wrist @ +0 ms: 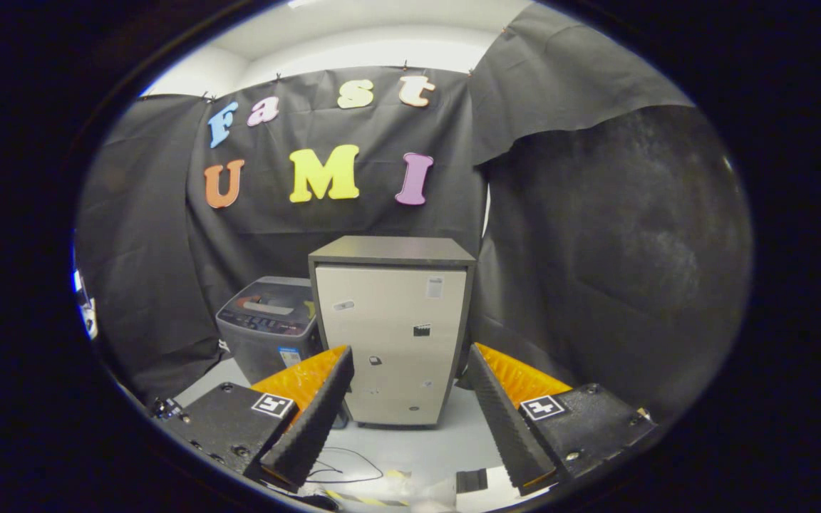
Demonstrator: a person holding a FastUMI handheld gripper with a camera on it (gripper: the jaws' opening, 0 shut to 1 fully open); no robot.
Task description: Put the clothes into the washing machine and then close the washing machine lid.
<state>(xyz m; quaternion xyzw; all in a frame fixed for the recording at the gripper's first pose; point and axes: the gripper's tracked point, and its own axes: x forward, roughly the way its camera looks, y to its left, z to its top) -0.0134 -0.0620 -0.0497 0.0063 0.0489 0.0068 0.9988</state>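
Gripper (pixel 410 399): held well back from both appliances, fingers spread wide, nothing between them.
Washer (pixel 271 324): stood far left on the pale floor (pixel 446 434), just beside the cabinet, beyond the left finger.
Lid (pixel 276 299): lay flat and shut over the tub, control strip along its top; could not tell what was inside.
Clothes: none made out anywhere on the floor or on the washer.
Cabinet (pixel 393 335): stood dead ahead, between the fingers and beyond them, dark top, pale front with small stickers.
Cable (pixel 346 467): thin dark loop on the near floor, just ahead of the fingers.
Stage: shut lid with no clothes about would suit either a load already inside or clothes not brought out; left unsettled.
Handling, lid: judged stiff, light and hinged at the far edge; likely smooth and a bit slippery, so best taken or pressed at its near edge, away from the hinge.
Handling, clothes: judged soft, light and floppy, prone to trail and snag on the tub rim; best pinched at a bunched fold near the middle.
Risk: cabinet corner sat close to the washer's right side, tight for a swing in.
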